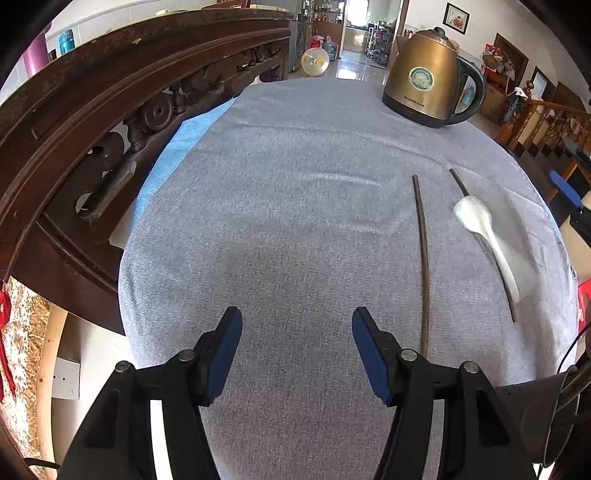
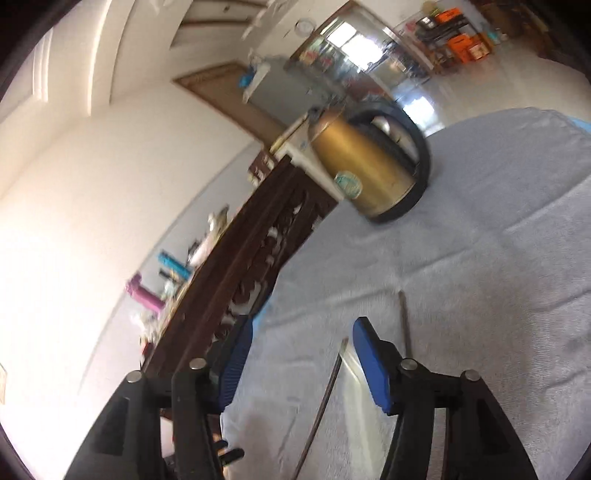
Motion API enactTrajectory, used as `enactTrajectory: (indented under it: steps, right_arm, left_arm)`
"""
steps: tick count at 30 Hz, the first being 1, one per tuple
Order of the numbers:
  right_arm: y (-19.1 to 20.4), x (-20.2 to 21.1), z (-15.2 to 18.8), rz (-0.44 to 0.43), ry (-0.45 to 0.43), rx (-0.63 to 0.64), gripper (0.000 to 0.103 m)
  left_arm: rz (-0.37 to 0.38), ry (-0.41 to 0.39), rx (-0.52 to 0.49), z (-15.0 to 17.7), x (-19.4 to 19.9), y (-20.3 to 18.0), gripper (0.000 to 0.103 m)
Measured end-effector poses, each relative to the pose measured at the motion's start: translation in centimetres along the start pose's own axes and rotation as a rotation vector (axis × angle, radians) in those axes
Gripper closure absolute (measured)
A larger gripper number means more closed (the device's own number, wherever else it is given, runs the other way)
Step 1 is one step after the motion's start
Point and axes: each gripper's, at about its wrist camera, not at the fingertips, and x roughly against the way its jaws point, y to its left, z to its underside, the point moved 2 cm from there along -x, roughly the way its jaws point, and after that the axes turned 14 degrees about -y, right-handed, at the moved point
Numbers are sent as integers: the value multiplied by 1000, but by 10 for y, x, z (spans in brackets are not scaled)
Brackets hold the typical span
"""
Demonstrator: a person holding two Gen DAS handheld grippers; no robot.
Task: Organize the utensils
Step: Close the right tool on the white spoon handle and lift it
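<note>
Carved dark wooden furniture [image 1: 110, 110], white walls [image 2: 74, 184], glossy tiled floor [image 1: 354, 64], bright doorway [image 1: 356, 26]

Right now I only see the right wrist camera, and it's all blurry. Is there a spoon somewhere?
Observer: Yes. The left wrist view shows a white spoon lying on top of one chopstick, with its bowl toward the kettle end.
Child: Where's the other one?
Observer: The second chopstick lies to the left of the spoon on the grey cloth, not touching it.
Child: Is the left claw holding anything?
Observer: No. The left claw is open and empty, over bare cloth to the left of both chopsticks.
</note>
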Motion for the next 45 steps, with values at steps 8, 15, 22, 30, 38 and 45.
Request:
enactTrajectory:
  steps: [8,15,22,30,38,45]
  right_arm:
    - [-32,7,18,147,71,17,44]
    - [-59,-17,51,268,238,105,70]
    - [-63,-52,67,281,294,132,92]
    - [-78,-32,57,312,168,62,98]
    - [-95,-10,51,276,123,-46,98]
    - [-103,1,54,227,105,-93,98]
  left_arm:
    - [-9,-2,3,-1,1,1,40]
    - [0,7,-19,4,-2,-7,40]
    - [12,-3,-21,-2,-12,-7,40]
    - [176,-90,-51,-38,-37,-32,44]
    - [395,-85,-154,-63,-68,-100,46]
    - [486,11,-272,-56,-96,-151,46]
